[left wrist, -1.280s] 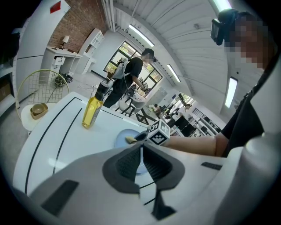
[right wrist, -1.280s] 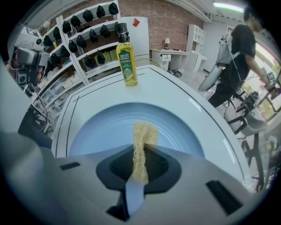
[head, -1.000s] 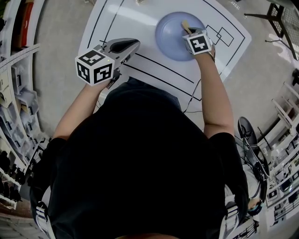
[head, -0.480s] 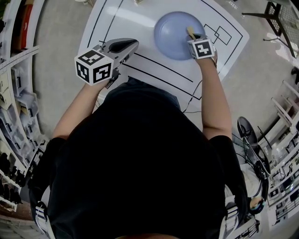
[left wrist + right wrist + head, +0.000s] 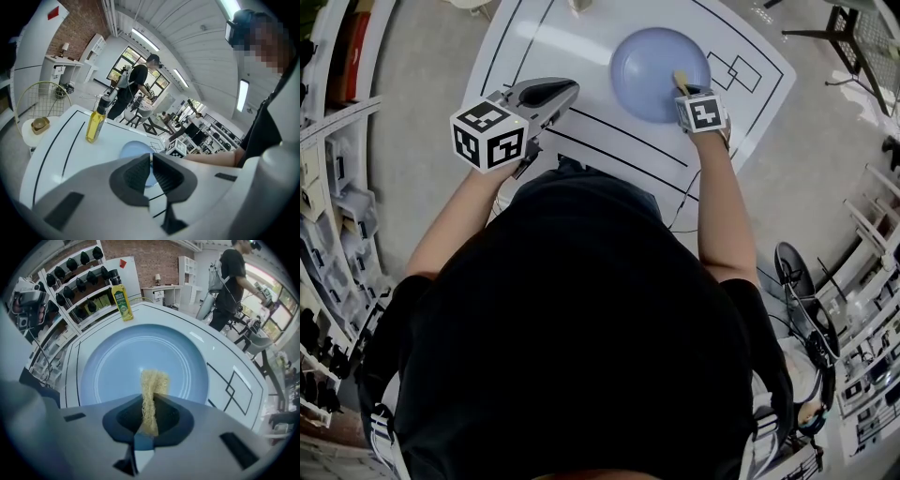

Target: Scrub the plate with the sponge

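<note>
A round blue plate (image 5: 652, 56) lies on the white table mat (image 5: 581, 47). My right gripper (image 5: 683, 89) is shut on a yellow fibrous sponge (image 5: 682, 81) over the plate's near right part. In the right gripper view the sponge (image 5: 152, 385) sticks out from between the jaws of the right gripper (image 5: 151, 399), and its tip is on the plate (image 5: 122, 362). My left gripper (image 5: 565, 89) is held above the mat's near left part, away from the plate, shut and empty. The left gripper (image 5: 151, 169) looks toward the plate (image 5: 133, 150).
A yellow oil bottle (image 5: 95, 123) stands on the table's far side, and a green-labelled yellow bottle (image 5: 122, 302) stands beyond the plate. Black lines and squares (image 5: 741, 70) mark the mat. A person (image 5: 136, 89) stands behind the table. Shelves (image 5: 333, 187) are at the left.
My right gripper has drawn the sponge across the plate, from near its middle toward its near right rim. The left gripper has stayed still.
</note>
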Demonstrator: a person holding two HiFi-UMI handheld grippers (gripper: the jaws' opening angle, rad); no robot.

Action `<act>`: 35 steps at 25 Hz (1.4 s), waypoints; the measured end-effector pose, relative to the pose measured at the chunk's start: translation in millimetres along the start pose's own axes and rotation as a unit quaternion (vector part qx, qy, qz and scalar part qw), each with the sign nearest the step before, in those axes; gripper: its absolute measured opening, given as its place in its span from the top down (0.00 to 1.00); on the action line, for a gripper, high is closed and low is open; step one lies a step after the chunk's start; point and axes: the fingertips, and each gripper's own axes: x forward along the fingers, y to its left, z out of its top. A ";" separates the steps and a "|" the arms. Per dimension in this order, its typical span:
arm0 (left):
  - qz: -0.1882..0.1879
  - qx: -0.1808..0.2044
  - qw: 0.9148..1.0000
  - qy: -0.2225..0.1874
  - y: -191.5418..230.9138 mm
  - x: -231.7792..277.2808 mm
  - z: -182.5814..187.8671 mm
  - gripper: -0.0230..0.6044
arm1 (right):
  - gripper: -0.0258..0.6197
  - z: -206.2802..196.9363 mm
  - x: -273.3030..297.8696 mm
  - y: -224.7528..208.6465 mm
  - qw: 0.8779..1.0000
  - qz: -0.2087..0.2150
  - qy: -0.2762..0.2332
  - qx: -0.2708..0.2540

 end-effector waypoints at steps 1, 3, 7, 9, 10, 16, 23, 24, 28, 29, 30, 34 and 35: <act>0.000 0.001 1.000 -0.001 -1.1 -0.7 0.5 0.92 | 0.90 -2.3 0.1 1.1 1.000 0.001 0.000 0.004; -0.001 0.004 1.000 -0.001 -4.4 -1.9 -0.5 0.92 | 0.90 -6.1 -3.0 4.5 1.000 0.001 0.003 0.009; -0.003 0.006 1.000 0.002 -7.7 -9.4 -4.7 0.92 | 0.90 -9.9 -6.0 16.5 1.000 0.005 0.005 0.015; -0.002 0.007 1.000 0.000 -7.9 -14.1 -3.8 0.92 | 0.90 -9.7 -5.6 21.6 1.000 0.010 0.004 0.018; -0.001 0.008 1.000 -0.001 -8.0 -16.3 -3.4 0.92 | 0.90 -9.2 -5.3 24.4 1.000 0.013 0.002 0.019; 0.003 0.008 1.000 -0.002 -8.1 -23.1 -9.1 0.92 | 0.90 -16.2 2.7 39.2 0.999 0.029 0.007 0.029; 0.003 0.007 1.000 -0.001 -10.2 -30.3 -15.5 0.92 | 0.90 -8.0 6.3 55.7 0.999 0.036 0.006 0.018; 0.003 0.007 1.000 -0.001 -9.9 -31.9 -16.3 0.92 | 0.90 -6.0 8.0 58.6 0.999 0.037 0.006 0.014; 0.005 0.006 1.000 -0.001 -9.2 -36.0 -19.8 0.92 | 0.90 1.9 14.3 73.4 0.999 0.050 0.008 0.004; 0.006 0.005 1.000 -0.001 -9.1 -36.3 -20.2 0.92 | 0.90 4.4 16.0 75.7 0.999 0.054 0.007 0.001; 0.007 0.004 1.000 -0.001 -9.0 -36.7 -20.7 0.92 | 0.90 7.7 16.6 78.1 0.998 0.057 0.007 -0.003; 0.011 0.002 1.000 0.000 -6.9 -40.1 -24.0 0.92 | 0.90 19.9 20.0 86.8 0.998 0.061 0.005 -0.013; 0.012 0.002 1.000 -0.001 -6.5 -41.3 -24.9 0.92 | 0.90 21.7 22.3 88.6 0.998 0.063 0.003 -0.015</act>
